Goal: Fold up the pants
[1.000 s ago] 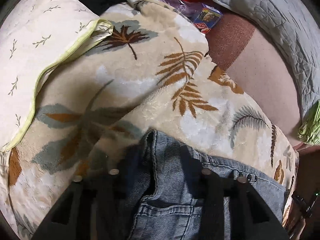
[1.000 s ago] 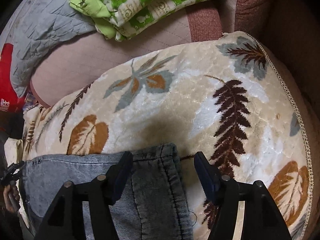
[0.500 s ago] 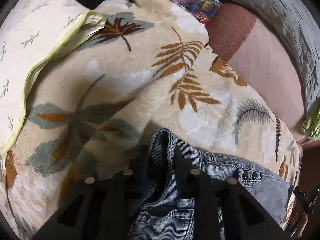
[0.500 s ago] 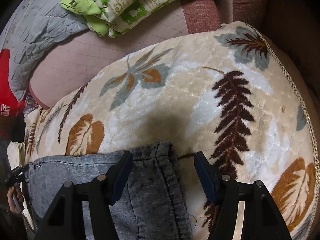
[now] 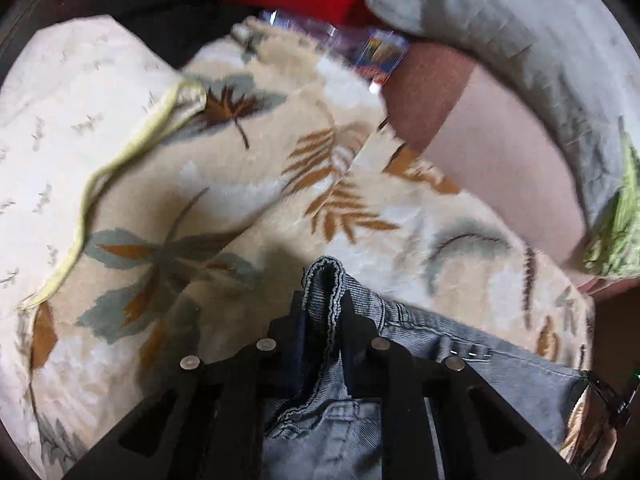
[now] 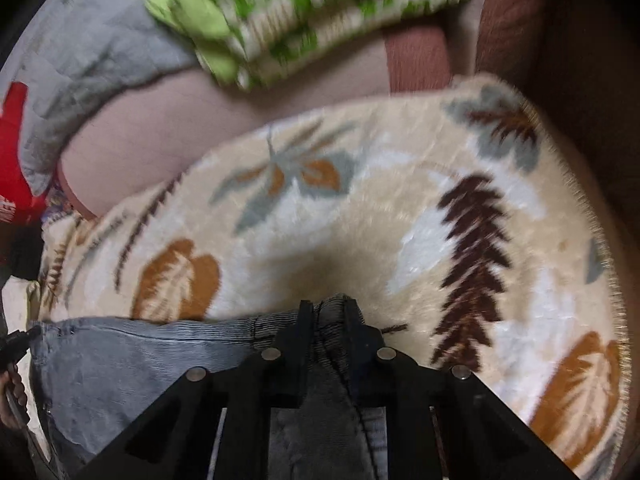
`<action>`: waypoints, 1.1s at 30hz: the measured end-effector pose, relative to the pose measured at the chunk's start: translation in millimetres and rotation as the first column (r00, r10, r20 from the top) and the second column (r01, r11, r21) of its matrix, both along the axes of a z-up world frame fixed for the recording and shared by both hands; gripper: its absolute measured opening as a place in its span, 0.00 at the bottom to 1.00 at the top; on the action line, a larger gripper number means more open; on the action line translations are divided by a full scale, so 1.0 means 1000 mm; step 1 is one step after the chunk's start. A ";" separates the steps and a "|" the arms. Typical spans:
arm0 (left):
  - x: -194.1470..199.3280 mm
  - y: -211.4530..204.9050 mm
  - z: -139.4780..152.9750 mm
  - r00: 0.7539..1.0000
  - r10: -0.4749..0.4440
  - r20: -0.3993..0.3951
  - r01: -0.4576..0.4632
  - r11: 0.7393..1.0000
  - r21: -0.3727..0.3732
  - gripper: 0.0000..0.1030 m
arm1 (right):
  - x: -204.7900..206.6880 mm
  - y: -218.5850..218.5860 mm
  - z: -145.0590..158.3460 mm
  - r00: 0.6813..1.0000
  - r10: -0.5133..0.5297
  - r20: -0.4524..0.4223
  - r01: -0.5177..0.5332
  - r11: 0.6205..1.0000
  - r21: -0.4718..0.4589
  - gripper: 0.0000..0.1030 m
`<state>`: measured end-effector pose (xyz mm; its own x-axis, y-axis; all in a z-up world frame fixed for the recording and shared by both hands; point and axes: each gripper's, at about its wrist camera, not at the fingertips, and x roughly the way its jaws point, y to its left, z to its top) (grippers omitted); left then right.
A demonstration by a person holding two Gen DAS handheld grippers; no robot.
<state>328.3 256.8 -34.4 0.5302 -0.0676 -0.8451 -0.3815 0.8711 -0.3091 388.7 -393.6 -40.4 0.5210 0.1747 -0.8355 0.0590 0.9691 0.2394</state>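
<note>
Left gripper (image 5: 323,306) pinches a bunched waistband corner of the pants (image 5: 460,344); right gripper (image 6: 328,316) clamps the opposite corner, likely so both ends lift together for a fold. Pants lie across the leaf-print blanket (image 6: 360,216). Left view alone shows the cream pillow (image 5: 60,120); right view the green-patterned cloth (image 6: 304,12) beyond.

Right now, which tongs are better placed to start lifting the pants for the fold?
Neither clearly: both grip already. Left tongs pinch the pants at a bunched edge; right tongs pinch the other end. Probably they should lift together.
</note>
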 end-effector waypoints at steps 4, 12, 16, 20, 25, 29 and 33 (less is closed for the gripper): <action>-0.039 -0.003 0.048 0.995 0.006 0.102 -0.005 1.000 -0.011 0.14 | -0.030 -0.002 0.052 0.995 -0.007 0.095 0.006 1.000 0.017 0.15; -0.194 0.008 0.105 0.968 -0.022 0.250 0.049 0.994 -0.102 0.14 | -0.161 -0.016 0.114 0.979 -0.012 0.205 -0.004 0.997 0.079 0.15; -0.263 0.011 0.079 0.976 -0.054 0.212 0.080 0.990 -0.117 0.15 | -0.247 -0.032 0.085 0.988 0.001 0.156 -0.020 0.992 0.122 0.15; -0.294 0.009 0.030 0.991 -0.117 0.066 0.123 0.988 -0.093 0.21 | -0.310 -0.034 0.020 0.997 0.075 -0.021 -0.072 0.990 0.117 0.17; -0.312 0.020 0.019 0.994 -0.106 -0.025 0.103 0.989 -0.106 0.31 | -0.349 -0.041 -0.035 0.974 0.112 -0.195 -0.091 0.989 0.115 0.17; -0.314 0.028 0.050 0.999 -0.021 0.039 0.022 1.000 -0.013 0.51 | -0.356 -0.067 -0.013 0.991 0.017 -0.135 0.001 0.991 0.131 0.27; -0.308 0.004 0.063 0.993 -0.025 0.113 0.026 1.000 -0.003 0.56 | -0.343 -0.069 -0.006 0.993 -0.025 -0.115 0.052 0.970 0.238 0.63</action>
